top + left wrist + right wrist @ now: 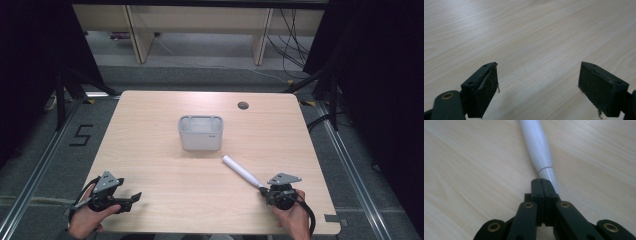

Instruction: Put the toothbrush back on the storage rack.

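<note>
Near the middle of the wooden table: a grey open-topped bin, upright, divided at the rim into narrow side pockets and one wide central well, apparently empty. Just beside the bin's near right corner, not touching it: the blunt end of a slim white handle-shaped object, possibly a toothbrush or similar tool, lying flat and angled away from the bin toward the table's near right edge. At that far-from-bin end: the right gripper, jaws pressed together with the object's tapered tip running alongside and partly under them; pinched or merely resting against the closed jaws, hard to tell from the right gripper view, though the low, in-line approach suits lifting it by the thin end so the thick end can swing toward the bin. Well to the bin's near left, by the table's front edge: the left gripper, held in a hand, jaws spread wide over bare wood, nothing between them, likely parked clear so as not to crowd the working side.
</note>
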`<state>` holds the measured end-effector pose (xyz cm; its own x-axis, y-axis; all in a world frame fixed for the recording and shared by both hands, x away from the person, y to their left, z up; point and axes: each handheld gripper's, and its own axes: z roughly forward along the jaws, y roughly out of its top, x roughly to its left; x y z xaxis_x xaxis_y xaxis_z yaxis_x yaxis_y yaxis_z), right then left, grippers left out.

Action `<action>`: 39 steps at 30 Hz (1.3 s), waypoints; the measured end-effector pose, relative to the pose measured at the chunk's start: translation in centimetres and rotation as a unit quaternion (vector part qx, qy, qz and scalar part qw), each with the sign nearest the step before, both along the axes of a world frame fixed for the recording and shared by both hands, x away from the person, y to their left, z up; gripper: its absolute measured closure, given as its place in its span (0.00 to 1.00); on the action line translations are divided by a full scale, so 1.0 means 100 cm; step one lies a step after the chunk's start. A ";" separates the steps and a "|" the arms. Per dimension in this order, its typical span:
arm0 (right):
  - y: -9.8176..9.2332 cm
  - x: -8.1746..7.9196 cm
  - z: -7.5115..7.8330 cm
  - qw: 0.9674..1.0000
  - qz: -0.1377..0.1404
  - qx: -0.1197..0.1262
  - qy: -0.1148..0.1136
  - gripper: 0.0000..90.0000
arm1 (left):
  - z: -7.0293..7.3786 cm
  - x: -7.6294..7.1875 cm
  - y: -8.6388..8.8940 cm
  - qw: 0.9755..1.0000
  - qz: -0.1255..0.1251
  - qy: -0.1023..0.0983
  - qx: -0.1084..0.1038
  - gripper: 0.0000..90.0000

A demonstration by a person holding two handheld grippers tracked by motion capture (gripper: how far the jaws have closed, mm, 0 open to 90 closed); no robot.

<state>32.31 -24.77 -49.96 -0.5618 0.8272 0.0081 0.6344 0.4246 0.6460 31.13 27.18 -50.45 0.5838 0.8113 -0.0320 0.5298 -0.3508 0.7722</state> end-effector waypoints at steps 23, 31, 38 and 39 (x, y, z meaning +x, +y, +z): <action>-0.001 0.048 -0.001 0.999 -0.032 -0.012 -0.027 1.00 | 0.001 -0.001 -0.001 1.000 0.006 -0.002 -0.009 0.17; 0.001 0.067 0.001 0.998 -0.041 -0.008 -0.037 1.00 | 0.000 -0.002 -0.002 1.000 0.009 -0.007 -0.014 0.17; 0.005 0.078 0.003 0.998 -0.051 -0.004 -0.030 1.00 | 0.000 -0.001 -0.002 1.000 0.006 -0.005 -0.011 0.17; 0.006 0.082 0.003 0.998 -0.047 -0.007 -0.036 1.00 | 0.000 -0.001 -0.002 1.000 0.005 -0.005 -0.011 0.17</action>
